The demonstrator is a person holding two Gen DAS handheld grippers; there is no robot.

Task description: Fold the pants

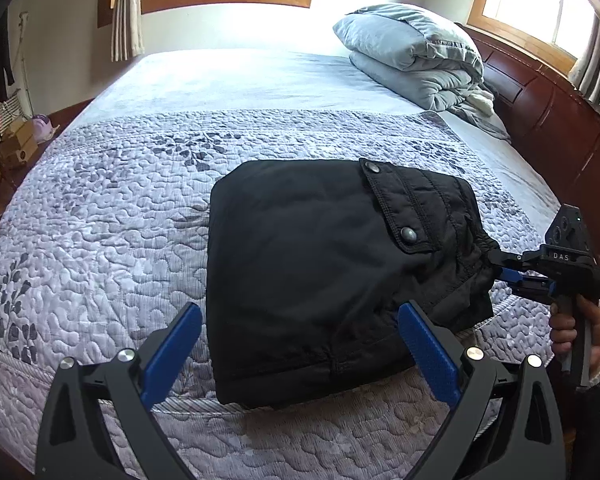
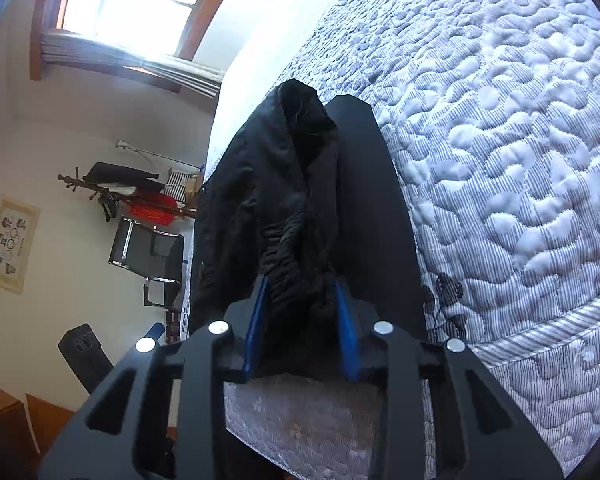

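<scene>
Pants (image 1: pixel 320 280) folded into a compact black bundle on bed (image 1: pixel 100 200), between both tools. Right hand-held gripper (image 2: pixel 302 320) clamped on bunched waistband; left hand-held gripper (image 1: pixel 300 344) spread wide, gripping nothing. Risk: tugging that thick elastic wad, slipping loose, dragging fold apart.

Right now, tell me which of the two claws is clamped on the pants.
The right claw: its blue pads pinch the bunched waistband of the black pants. The left claw stands wide open, gripping nothing.
</scene>
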